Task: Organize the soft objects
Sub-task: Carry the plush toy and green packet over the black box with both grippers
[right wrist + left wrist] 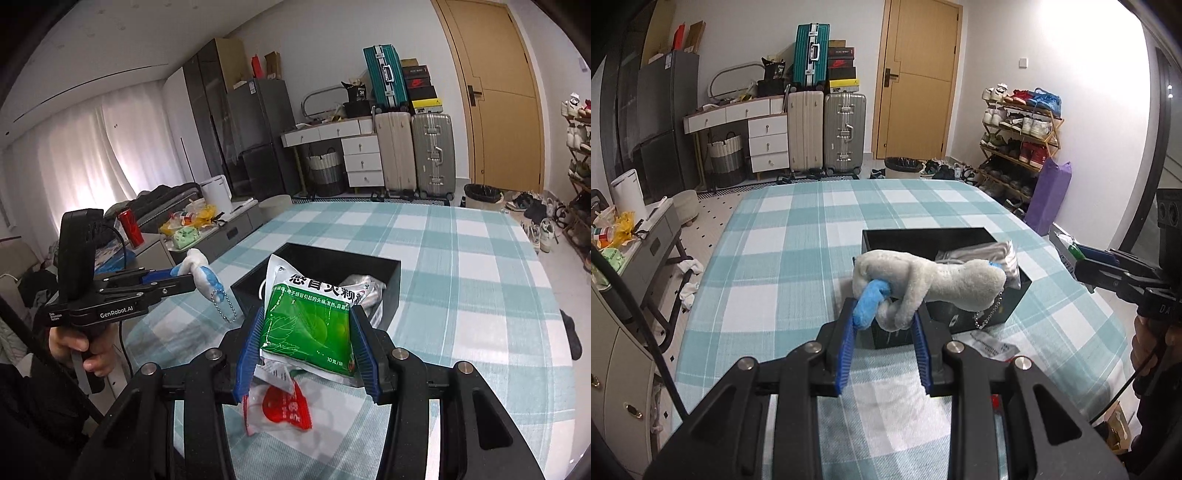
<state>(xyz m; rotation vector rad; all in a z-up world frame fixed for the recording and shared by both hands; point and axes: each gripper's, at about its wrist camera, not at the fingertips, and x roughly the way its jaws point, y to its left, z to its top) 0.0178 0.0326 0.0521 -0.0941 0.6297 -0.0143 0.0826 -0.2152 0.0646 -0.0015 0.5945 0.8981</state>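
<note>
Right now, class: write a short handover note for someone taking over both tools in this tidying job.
Left tool: shut on the white plush toy, held above the black box.
Right tool: shut on the green sachet, also over the box.
Done: a silver packet already lies in the box.
Left: put both held items in, then the red-and-white sachet on the checked cloth.

The left gripper (884, 314) points forward and somewhat downward, its jaws clamped close together on a plush toy (923, 280). The left hand (83, 350) wraps the pistol handle from below, fingers curled around it, a dark sleeve behind. The right gripper (306, 332) tilts down likewise, its jaws pressed against both sides of a green packet (310, 325). The right hand (1148, 347) is barely visible at the frame's edge, apparently gripping its handle.
</note>
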